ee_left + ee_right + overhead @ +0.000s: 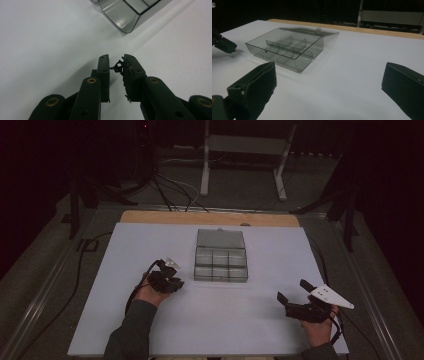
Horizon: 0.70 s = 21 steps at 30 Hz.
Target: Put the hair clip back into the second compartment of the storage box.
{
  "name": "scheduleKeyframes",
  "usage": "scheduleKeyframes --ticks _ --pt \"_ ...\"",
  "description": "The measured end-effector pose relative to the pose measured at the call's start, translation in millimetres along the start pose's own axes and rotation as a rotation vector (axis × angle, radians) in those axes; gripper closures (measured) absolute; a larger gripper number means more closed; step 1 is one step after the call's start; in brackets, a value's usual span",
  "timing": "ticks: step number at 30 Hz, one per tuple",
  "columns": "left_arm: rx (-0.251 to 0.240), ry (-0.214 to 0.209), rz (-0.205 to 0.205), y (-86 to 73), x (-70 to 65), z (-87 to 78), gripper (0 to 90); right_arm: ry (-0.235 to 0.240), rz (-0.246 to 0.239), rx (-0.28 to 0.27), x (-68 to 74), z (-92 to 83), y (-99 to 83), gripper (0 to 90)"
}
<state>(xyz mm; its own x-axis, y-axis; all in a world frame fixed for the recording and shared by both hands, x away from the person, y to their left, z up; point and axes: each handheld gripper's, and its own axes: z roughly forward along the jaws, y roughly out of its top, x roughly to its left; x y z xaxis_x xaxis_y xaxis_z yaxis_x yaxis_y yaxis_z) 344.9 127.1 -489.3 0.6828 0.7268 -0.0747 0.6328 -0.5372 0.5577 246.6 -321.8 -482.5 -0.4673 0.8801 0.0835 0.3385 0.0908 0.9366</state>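
A clear grey compartment box lies with its lid folded back at the middle of the white table. My left gripper hovers just left of the box's near corner. In the left gripper view its jaws stand close together with a tiny black jagged part pinched between their tips, and a box corner lies ahead. My right gripper rests near the table's front right, open with nothing between its fingers. It looks toward the box and the left gripper.
A wooden strip runs along the table's far edge. Behind it stands a white frame stand, with cables on the dark floor. A cable trails off the table's left side.
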Motion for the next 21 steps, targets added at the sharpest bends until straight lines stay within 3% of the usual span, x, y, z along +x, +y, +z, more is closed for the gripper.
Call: scheduleKeyframes --ticks 21 --pt "-0.089 0.019 -0.026 15.7 4.2 -17.1 77.9 -0.002 0.005 -0.003 -0.6 -0.4 0.0 0.0"
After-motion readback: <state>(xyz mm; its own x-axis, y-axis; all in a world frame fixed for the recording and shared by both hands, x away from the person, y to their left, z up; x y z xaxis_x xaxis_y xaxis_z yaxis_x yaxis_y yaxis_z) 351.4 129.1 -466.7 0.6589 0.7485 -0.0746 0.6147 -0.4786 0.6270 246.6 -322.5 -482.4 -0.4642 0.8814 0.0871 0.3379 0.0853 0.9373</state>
